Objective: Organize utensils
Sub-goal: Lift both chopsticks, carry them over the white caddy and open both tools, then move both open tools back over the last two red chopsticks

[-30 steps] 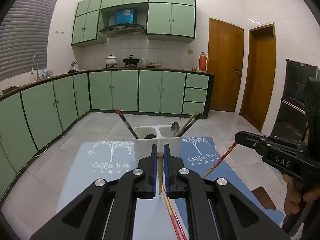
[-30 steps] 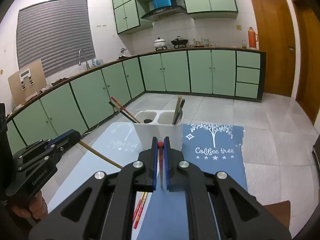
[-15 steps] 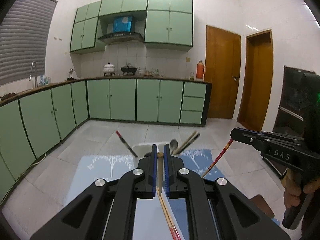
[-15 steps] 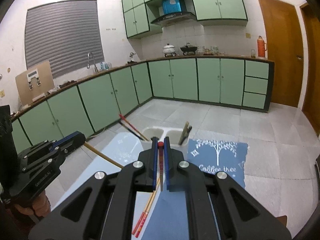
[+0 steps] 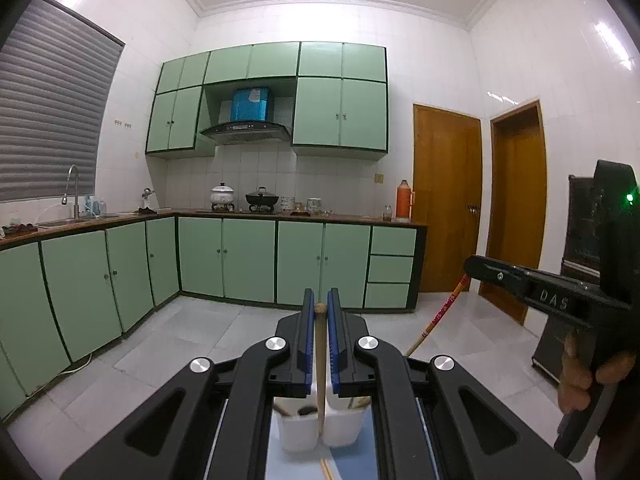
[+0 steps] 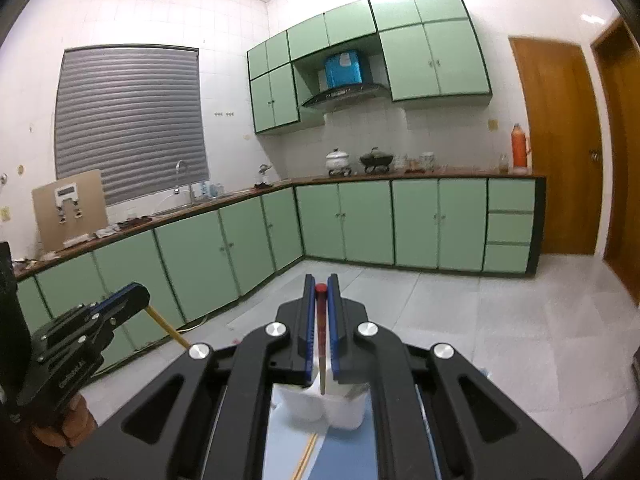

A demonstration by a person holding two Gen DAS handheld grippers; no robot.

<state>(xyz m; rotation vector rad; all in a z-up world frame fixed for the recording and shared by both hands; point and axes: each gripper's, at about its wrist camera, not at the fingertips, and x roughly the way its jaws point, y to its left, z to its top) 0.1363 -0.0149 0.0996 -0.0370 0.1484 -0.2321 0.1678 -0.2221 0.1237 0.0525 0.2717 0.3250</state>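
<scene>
Above the white holder (image 5: 320,428) we've got both grippers clenched: left gripper (image 5: 320,312) grips a wooden chopstick (image 5: 320,360), right gripper (image 6: 321,286) grips a red-tipped chopstick (image 6: 321,320). Both sticks hang down toward the holder's compartments.

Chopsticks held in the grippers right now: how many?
2. A plain wooden chopstick is in the left gripper; a red-tipped chopstick is in the right gripper. More in the white holder may be hidden.

Green cabinets (image 5: 248,260), white holder (image 5: 316,432), red-tipped chopstick (image 6: 320,320), orange doors (image 5: 446,200)
</scene>
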